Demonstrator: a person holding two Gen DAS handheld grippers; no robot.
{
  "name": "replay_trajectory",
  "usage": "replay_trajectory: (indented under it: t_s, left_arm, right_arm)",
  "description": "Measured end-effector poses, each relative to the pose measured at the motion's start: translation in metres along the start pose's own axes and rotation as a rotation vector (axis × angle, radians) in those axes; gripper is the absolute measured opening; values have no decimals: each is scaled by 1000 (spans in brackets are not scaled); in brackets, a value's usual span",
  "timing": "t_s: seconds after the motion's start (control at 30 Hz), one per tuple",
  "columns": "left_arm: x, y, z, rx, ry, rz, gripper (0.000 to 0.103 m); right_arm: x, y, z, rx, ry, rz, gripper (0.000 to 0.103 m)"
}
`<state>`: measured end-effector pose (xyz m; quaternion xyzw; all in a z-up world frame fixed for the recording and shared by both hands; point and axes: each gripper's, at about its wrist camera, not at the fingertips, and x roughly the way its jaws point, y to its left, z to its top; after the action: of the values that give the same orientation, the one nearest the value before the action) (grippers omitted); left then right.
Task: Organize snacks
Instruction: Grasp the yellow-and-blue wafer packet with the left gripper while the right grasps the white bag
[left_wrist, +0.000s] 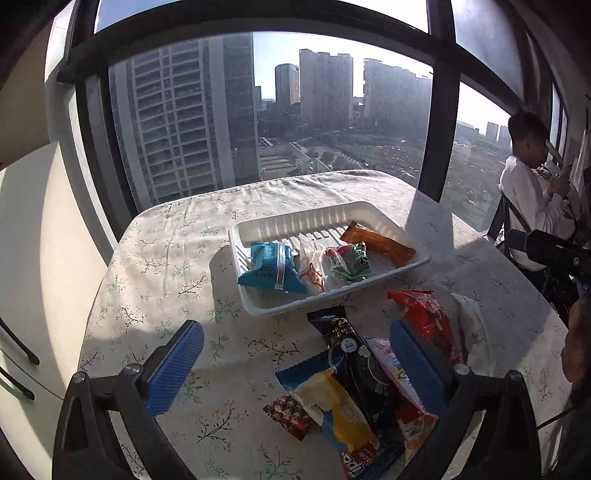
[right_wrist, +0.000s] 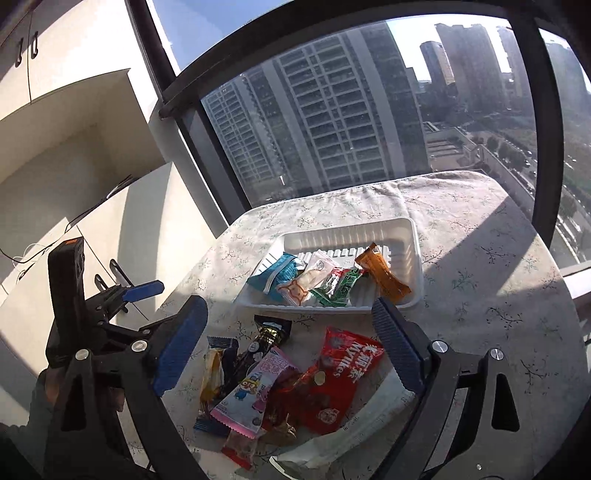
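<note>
A white ribbed tray (left_wrist: 258, 227) (right_wrist: 406, 229) stands mid-table. In it lie a blue packet (left_wrist: 269, 267) (right_wrist: 277, 275), a clear packet with orange print (left_wrist: 312, 271) (right_wrist: 306, 280), a green packet (left_wrist: 351, 262) (right_wrist: 338, 286) and an orange-brown bar (left_wrist: 380, 242) (right_wrist: 382, 271). Nearer me is a loose pile: a red bag (left_wrist: 424, 321) (right_wrist: 332, 384), a black packet (left_wrist: 354, 354) (right_wrist: 264, 341), a pink packet (right_wrist: 255, 391) and a yellow-blue packet (left_wrist: 332, 410). My left gripper (left_wrist: 295, 365) hangs open above the pile, nothing between its blue pads. My right gripper (right_wrist: 288, 347) is open over the pile too, holding nothing.
The round table carries a floral cloth (left_wrist: 166, 258) and stands against a tall window (left_wrist: 295, 110). White cabinets (right_wrist: 74, 166) line the left. A person in white (left_wrist: 528, 184) sits at the far right. The left gripper's body (right_wrist: 74, 295) shows left in the right wrist view.
</note>
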<state>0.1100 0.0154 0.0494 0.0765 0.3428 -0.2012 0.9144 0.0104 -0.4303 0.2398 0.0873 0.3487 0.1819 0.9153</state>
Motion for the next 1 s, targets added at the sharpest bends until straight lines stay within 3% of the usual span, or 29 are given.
replay_trajectory:
  t_s: [0.23,0.4,0.47,0.53,0.6,0.8,0.9,1.0]
  left_arm:
    - [3,4,-51,-118,62,18,103]
    - [11,7,-63,-167,88,20,102]
    - [15,2,-64,-162,94,13,91]
    - [21,-2,-65,-150,117,10,67]
    - [26,-7,-67,-138,135,14,58]
    - [28,-20,-64,-102,148,31,59]
    - [29,-25,-63,-86,150,25,74]
    - [39,-30,-65,-69,175,20,73]
  right_arm:
    - [-22,0,-66,81,22,-29,91]
    - [-27,-5,-96,117,39,-51,91]
    - [-25,-7,-99,121,43,-59,91]
    - [-25,-6,-103,123,44,-53,90]
    - [-25,-4,-104,112,45,-54,90]
    - [-25,-1,-105,94,47,-62,89]
    - [-24,-4,-106,101,53,-68,89]
    - [-21,-7,-108,109,66,-71,89]
